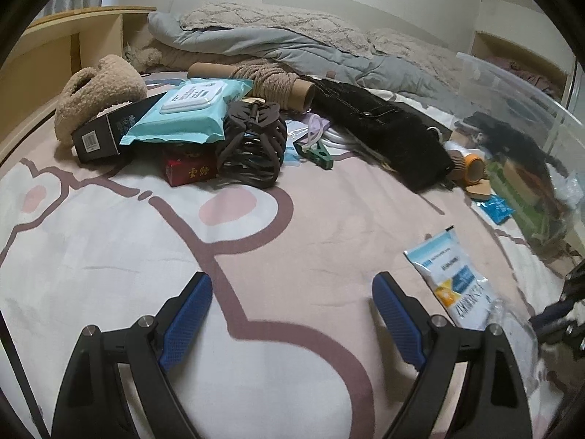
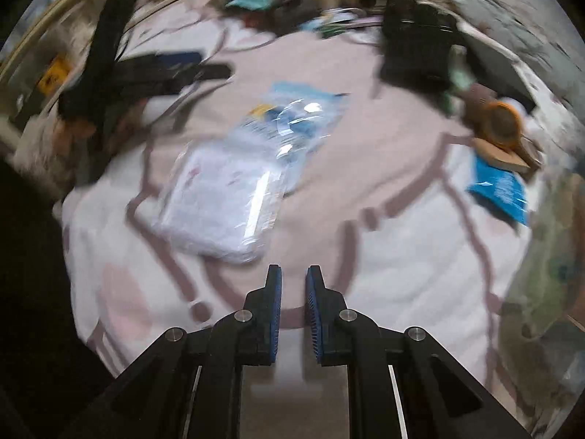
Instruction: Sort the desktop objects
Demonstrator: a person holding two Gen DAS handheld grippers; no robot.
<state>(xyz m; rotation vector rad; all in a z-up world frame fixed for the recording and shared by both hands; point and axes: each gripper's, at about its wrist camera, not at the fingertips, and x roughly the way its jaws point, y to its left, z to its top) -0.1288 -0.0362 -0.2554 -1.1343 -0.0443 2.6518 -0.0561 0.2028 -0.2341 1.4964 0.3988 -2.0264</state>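
Right tool (image 2: pixel 294 274) nearly closed, empty, above clear packet (image 2: pixel 223 197)

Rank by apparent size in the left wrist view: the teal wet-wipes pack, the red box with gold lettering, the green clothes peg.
1. Teal wet-wipes pack, clearly largest.
2. Red box with gold lettering, partly hidden beneath other things, so its full size is unsure.
3. Green clothes peg, smallest.

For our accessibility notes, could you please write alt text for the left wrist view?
The open left hand-held gripper hovers empty over a pink-and-white bedsheet. Beyond it lies a pile: a teal wet-wipes pack, a dark claw clip, a red box. A white-and-blue sachet lies at right.
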